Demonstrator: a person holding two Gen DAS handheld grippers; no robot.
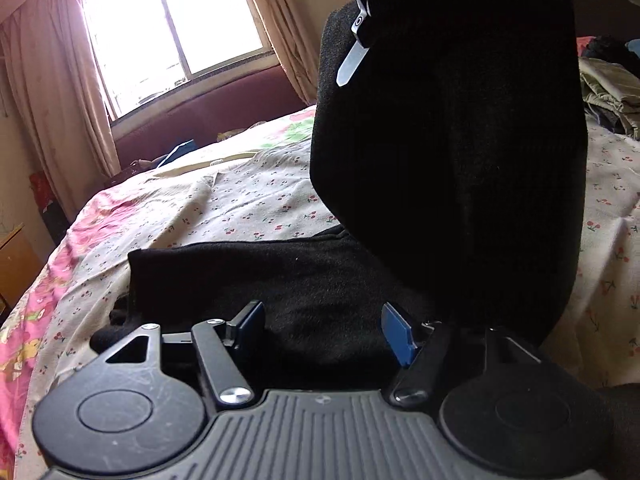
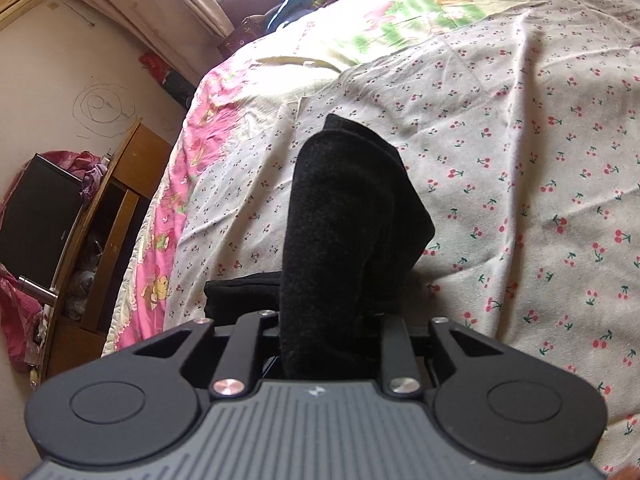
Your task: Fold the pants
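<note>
The black pants (image 1: 448,140) hang in a wide folded panel from my right gripper (image 1: 362,36) at the top of the left wrist view. Their lower part (image 1: 280,280) lies flat on the bed. My left gripper (image 1: 324,330) hovers low over that flat part, its blue pads (image 1: 396,336) standing wide apart and pressing on nothing. In the right wrist view the pants (image 2: 352,208) rise in a thick bunch out of my right gripper (image 2: 326,320). The jaws are closed on the cloth, which hides the fingertips.
The bed carries a cherry-print sheet (image 2: 520,160) with a pink floral quilt (image 2: 192,152) along its left edge. A wooden cabinet (image 2: 120,200) stands beside the bed. A heap of other clothes (image 1: 608,88) lies at the far right. Behind is a curtained window (image 1: 172,28).
</note>
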